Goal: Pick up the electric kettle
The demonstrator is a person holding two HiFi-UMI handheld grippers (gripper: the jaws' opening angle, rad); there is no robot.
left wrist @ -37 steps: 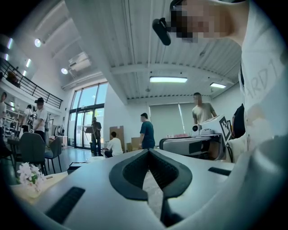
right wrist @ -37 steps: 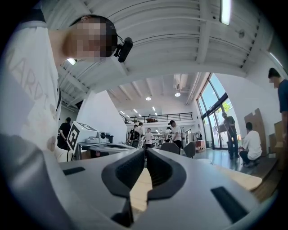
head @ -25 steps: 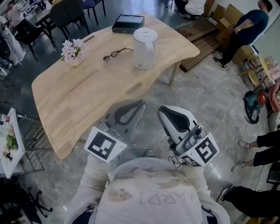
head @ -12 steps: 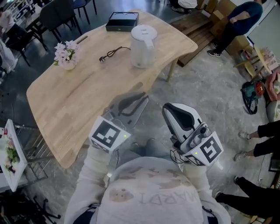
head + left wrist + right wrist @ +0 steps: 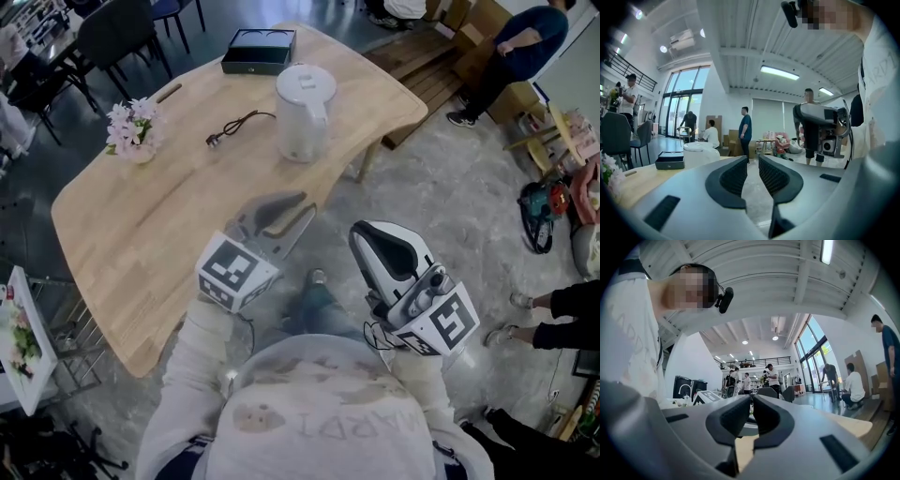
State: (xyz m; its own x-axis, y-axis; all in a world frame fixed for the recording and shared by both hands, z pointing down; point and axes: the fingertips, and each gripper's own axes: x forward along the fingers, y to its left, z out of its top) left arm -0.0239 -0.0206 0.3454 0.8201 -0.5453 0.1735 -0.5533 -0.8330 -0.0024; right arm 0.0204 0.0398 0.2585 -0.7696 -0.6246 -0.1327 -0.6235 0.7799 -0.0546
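The white electric kettle [image 5: 305, 111] stands upright on the far right part of the wooden table [image 5: 150, 234], its handle facing me. In the left gripper view the kettle [image 5: 700, 154] shows low and left of the jaws, some way off. My left gripper [image 5: 289, 204] hovers at the table's near edge, short of the kettle. Its jaws are opening, a narrow gap shows, and nothing is between them. My right gripper [image 5: 372, 234] is shut and empty, held over the floor right of the table.
On the table lie a black box [image 5: 258, 52], a loose power cord [image 5: 234, 125] and a pot of pink flowers [image 5: 129, 133]. Dark chairs stand beyond the table. A white tray [image 5: 23, 328] sits at the left. People stand at the right, near wooden pallets [image 5: 431, 70].
My left gripper has moved forward to the table's near edge; the right has come forward a little. The kettle now sits closer in the view.
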